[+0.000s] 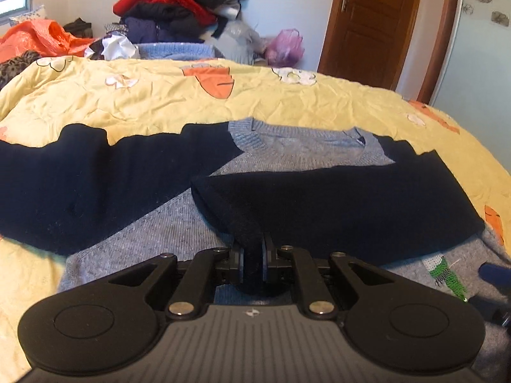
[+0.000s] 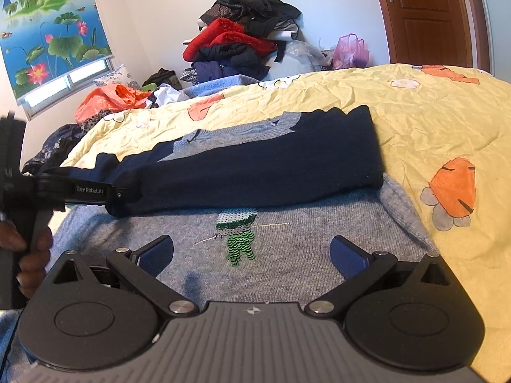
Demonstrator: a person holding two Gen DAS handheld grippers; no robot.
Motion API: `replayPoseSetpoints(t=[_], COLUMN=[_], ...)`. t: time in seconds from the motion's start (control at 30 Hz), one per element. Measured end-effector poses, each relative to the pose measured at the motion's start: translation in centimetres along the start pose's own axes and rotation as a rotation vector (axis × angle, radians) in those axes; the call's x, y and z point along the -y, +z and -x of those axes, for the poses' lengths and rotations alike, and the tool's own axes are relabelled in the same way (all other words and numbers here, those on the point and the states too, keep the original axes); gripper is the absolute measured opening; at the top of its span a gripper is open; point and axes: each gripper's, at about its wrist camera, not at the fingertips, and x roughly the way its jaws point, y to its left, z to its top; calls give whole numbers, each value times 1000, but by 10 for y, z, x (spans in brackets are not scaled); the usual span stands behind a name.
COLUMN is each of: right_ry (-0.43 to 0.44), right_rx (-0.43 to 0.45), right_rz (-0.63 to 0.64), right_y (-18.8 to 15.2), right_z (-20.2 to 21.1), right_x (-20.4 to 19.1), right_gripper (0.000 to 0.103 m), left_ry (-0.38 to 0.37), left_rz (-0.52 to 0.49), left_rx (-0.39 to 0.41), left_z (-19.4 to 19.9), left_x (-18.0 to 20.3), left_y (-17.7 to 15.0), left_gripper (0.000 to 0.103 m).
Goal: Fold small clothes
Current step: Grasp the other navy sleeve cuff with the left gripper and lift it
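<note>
Grey-blue knit sweater (image 2: 287,255) with navy sleeves lies flat on the crinkled yellow carrot-print bedspread (image 2: 431,121), neck toward the top of the frame. Green sequin figure (image 2: 238,236) sits mid-chest. Left claw (image 1: 254,263) pinches the cuff of the navy sleeve (image 1: 335,204), folded crosswise over the chest. Right claw (image 2: 250,255) gapes wide above the hem.

The room has white walls (image 2: 153,6). A brown wooden door (image 2: 424,12) stands at the back. A window (image 2: 73,79) lets in bright light, and a blind (image 2: 51,28) with pink flowers and green leaves hangs over it. The bed has a yellow cover (image 2: 415,121) with orange carrots on it.
</note>
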Motion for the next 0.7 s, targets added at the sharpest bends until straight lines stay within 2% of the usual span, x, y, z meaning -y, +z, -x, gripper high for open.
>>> replayPoseSetpoints(t=[0.07,0.13,0.2,0.33,0.43,0.5,0.63,0.7], right_ry=[-4,-6,-22,-146,-226,-283,-262,-269], right_rx=[65,146,165,-15,-129,-97,-78,-76], right_rz=[-5,-23,-32,-4,47,193,158,166], right_y=[9,32,60,101,98,80,76,75], right_z=[7,10,-3,-76,-115,-121,-116,-117], right_x=[1,4,10,26,36,30,37,34], right_gripper=[100,102,103,102,103,103,103,103], left_ry=[-9,-15,-14,-21,-38,-45,-61,-56], left_rz=[33,27,19,20,38,44,57,30], left_rx=[5,23,41,45,47,48,43,56], left_z=[-1,-1,2,5,6,6,7,18], left_x=[-3,-3,-1,-1,-5,-7,-11,-16], left_y=[-3,-6,-11,-12,-13,-13,-11,-9], left_gripper=[9,9,9,10,11,11,13,28])
